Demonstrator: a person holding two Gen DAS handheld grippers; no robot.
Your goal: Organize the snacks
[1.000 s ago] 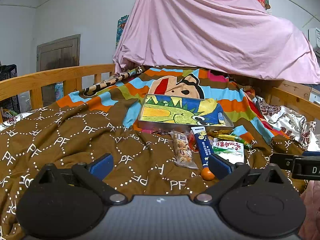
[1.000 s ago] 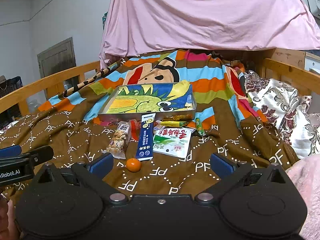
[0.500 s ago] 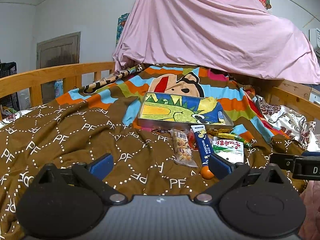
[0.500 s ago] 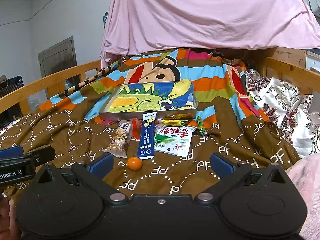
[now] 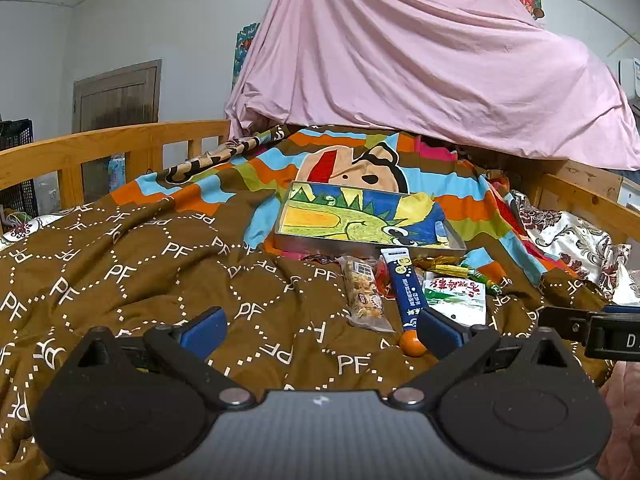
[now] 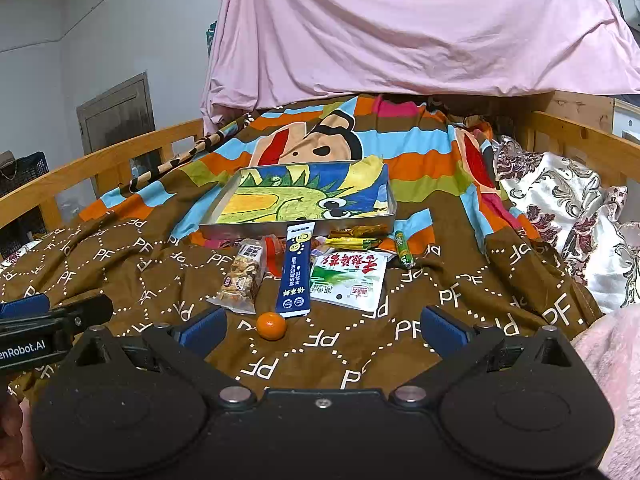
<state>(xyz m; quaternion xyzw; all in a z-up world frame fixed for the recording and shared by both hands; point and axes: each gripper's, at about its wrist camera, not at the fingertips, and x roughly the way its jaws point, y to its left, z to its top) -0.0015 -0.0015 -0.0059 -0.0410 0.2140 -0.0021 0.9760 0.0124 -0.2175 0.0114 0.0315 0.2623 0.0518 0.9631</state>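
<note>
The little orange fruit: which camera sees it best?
The right wrist view: the orange fruit lies whole on the brown blanket, nothing covering it. In the left wrist view that tool's own blue finger hides part of the fruit.

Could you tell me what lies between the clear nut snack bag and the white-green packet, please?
The long blue sachet, lying lengthwise between the nut bag and the packet, seen clearest in the right wrist view.
</note>
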